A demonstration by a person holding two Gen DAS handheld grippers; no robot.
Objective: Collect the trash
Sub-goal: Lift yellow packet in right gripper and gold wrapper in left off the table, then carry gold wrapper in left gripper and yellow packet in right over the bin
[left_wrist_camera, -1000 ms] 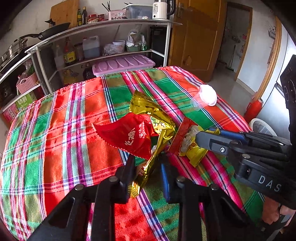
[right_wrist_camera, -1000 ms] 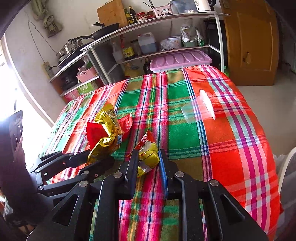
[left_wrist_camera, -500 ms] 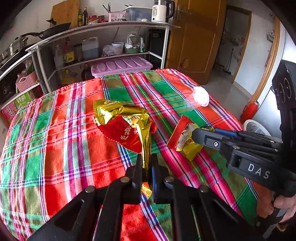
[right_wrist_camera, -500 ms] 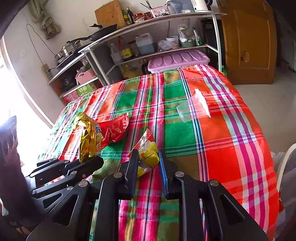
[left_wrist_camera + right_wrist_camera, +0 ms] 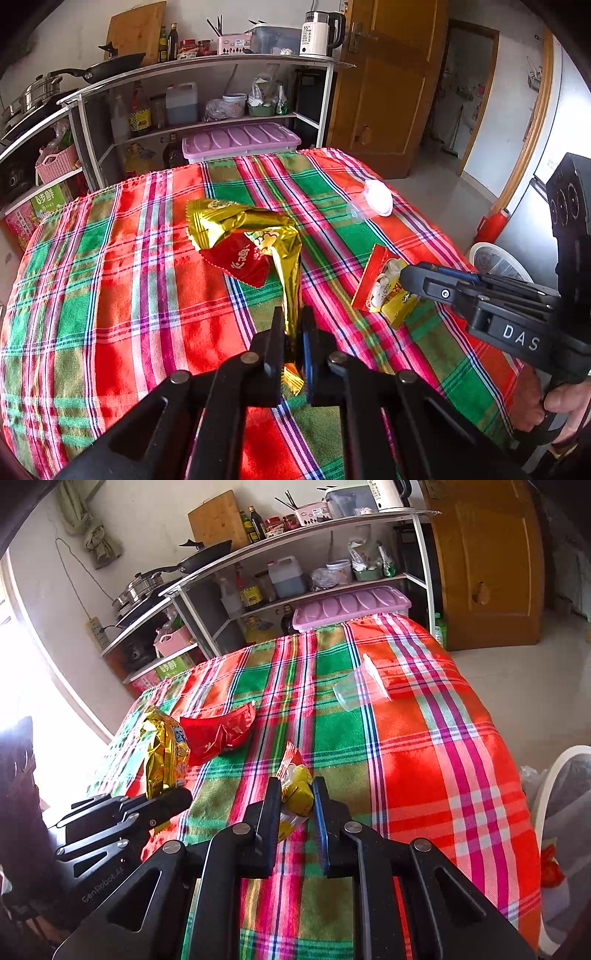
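We have our left gripper (image 5: 293,343) pinched tight on the tail of the gold foil wrapper (image 5: 247,229), lifted above the plaid tabletop (image 5: 110,280). Our right gripper (image 5: 297,808) is closing on the yellow-and-red snack packet (image 5: 295,786) between its jaws, just right of the gold wrapper. Still left, we judge: the red wrapper (image 5: 221,731) just behind the gold one, and the clear plastic cup (image 5: 360,694) well beyond.

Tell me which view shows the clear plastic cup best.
The right wrist view: the clear plastic cup lies on its side, walls and rim visible. In the left wrist view the cup is farther off, mostly a white glare.
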